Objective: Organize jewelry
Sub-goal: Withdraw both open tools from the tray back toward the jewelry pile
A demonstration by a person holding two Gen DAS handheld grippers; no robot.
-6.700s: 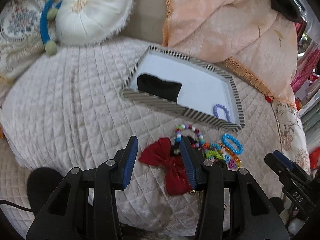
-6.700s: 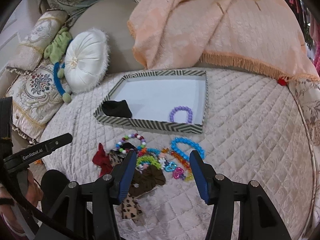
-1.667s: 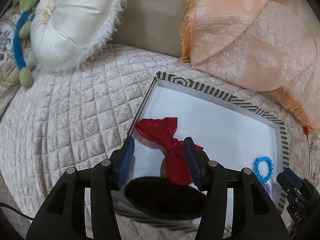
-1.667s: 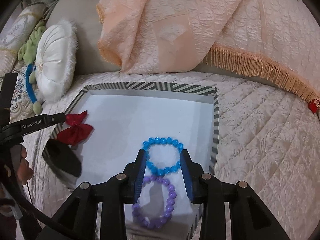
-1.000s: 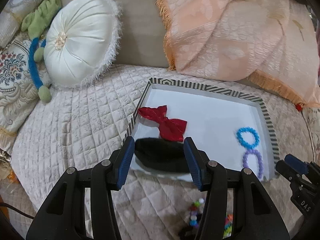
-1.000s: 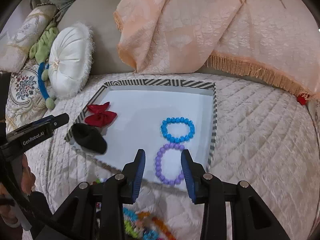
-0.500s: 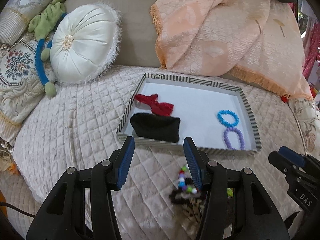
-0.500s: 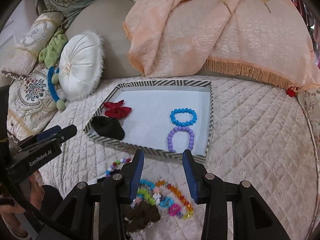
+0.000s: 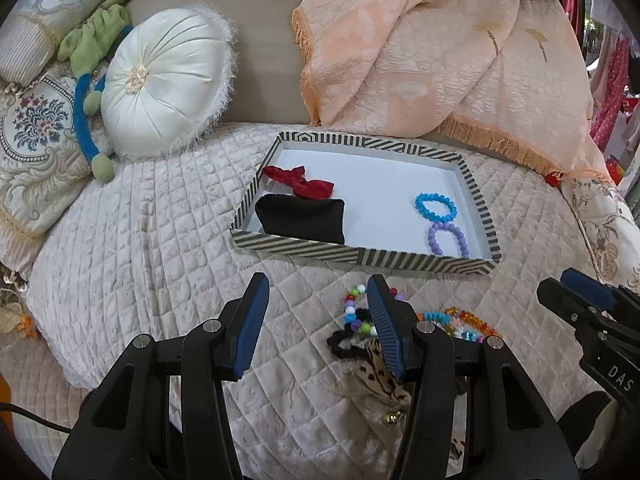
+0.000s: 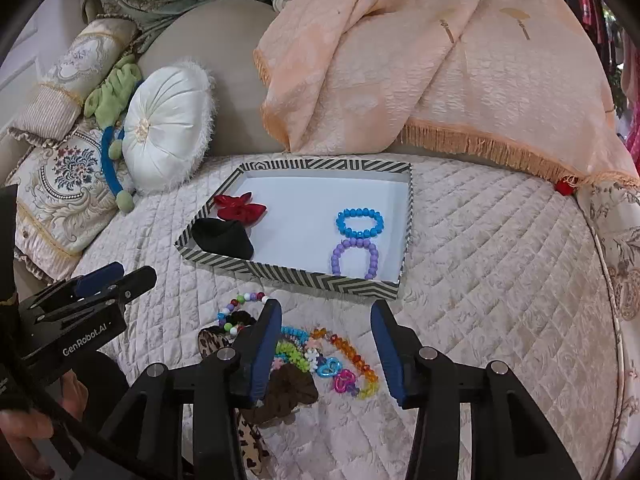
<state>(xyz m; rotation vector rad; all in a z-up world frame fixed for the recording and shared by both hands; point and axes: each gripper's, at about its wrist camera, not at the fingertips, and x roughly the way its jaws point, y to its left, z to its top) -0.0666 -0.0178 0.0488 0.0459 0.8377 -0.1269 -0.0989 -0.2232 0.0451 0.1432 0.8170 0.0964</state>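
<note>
1. Blue-padded jaws stand apart and empty on both tools: the left hand-held gripper (image 9: 316,320) and the right hand-held gripper (image 10: 326,346) hover over a quilted bed (image 10: 500,280).
2. Just beyond the fingers, a loose pile of bead bracelets (image 10: 332,354), a brown scrunchie (image 10: 290,394) and a leopard-print hair tie (image 9: 372,380) lies on the quilt.
3. Farther back, a striped tray (image 10: 304,274) holds a black pouch (image 10: 222,238), a red bow (image 10: 240,208), a blue bracelet (image 10: 359,222) and, touching it, a purple bracelet (image 10: 354,256).
4. Behind, a white round cushion (image 9: 164,82) and a peach throw (image 10: 420,64).
</note>
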